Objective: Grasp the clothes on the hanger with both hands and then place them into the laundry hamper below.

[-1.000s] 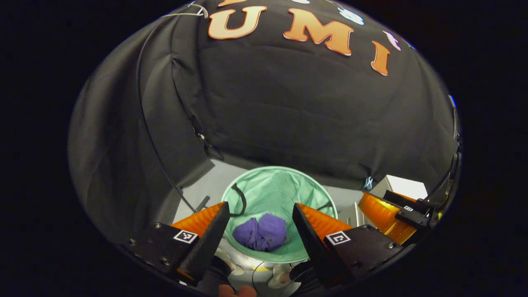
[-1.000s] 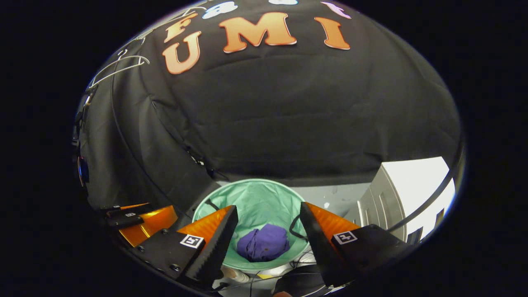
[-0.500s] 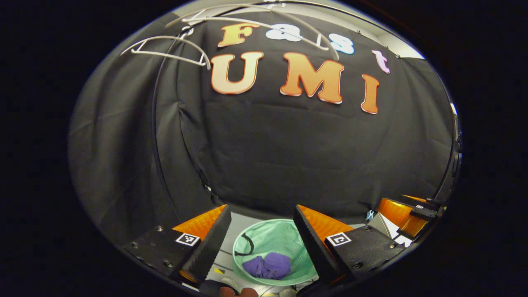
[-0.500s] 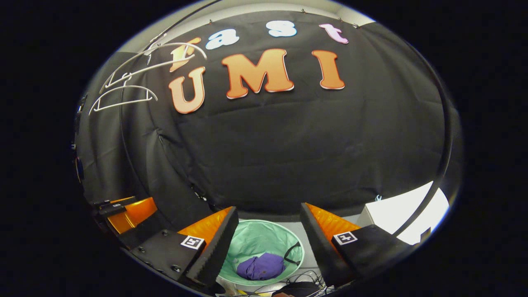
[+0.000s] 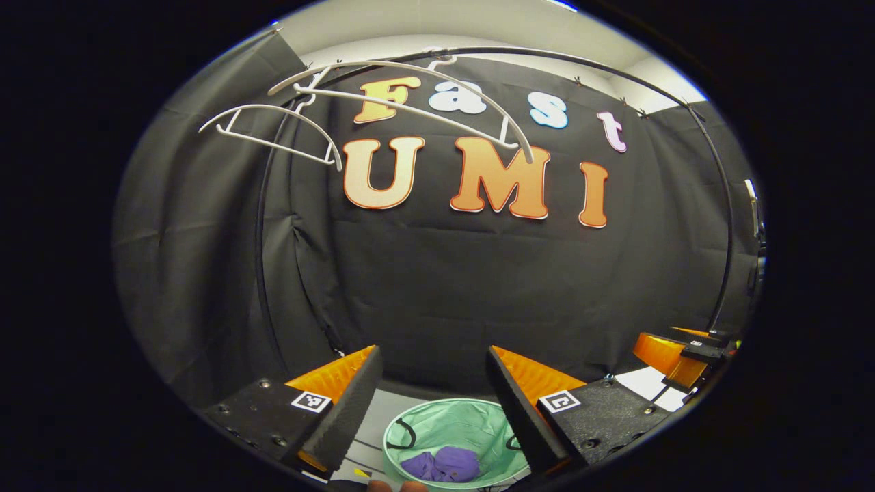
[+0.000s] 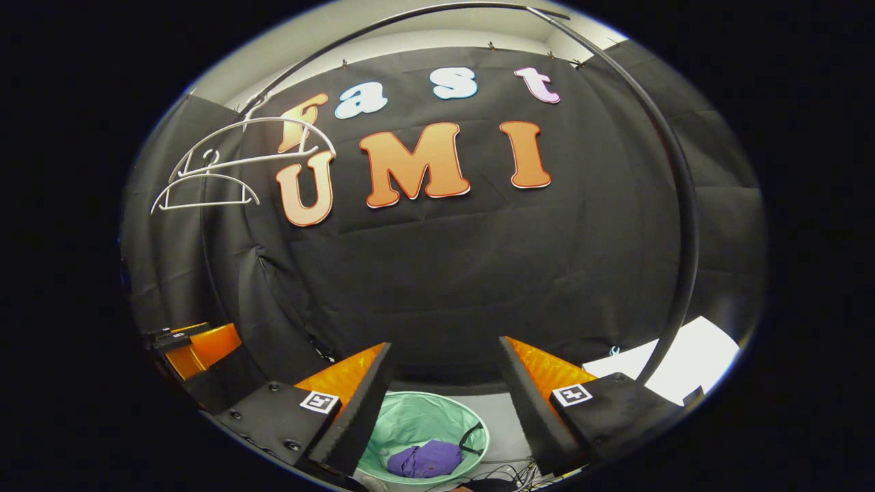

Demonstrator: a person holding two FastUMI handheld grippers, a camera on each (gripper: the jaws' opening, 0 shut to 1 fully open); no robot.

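Evidently: deposit step judged complete.
Purple clothes (image 5: 441, 466) are lodged in the green hamper (image 5: 478, 427); left gripper (image 5: 432, 403) and right gripper (image 6: 443, 396) are held released, empty; bare hangers (image 5: 383, 102) are noted; no further grasp is required.

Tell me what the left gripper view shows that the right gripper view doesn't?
Left gripper view: the right tongs far off at its right edge, and what looks like a fingertip at the bottom. Right gripper view: the left tongs at its left edge, and loose cables beside the hamper. Both: bare white hangers up high, the green laundry hamper holding purple clothes, and open tongs in front.
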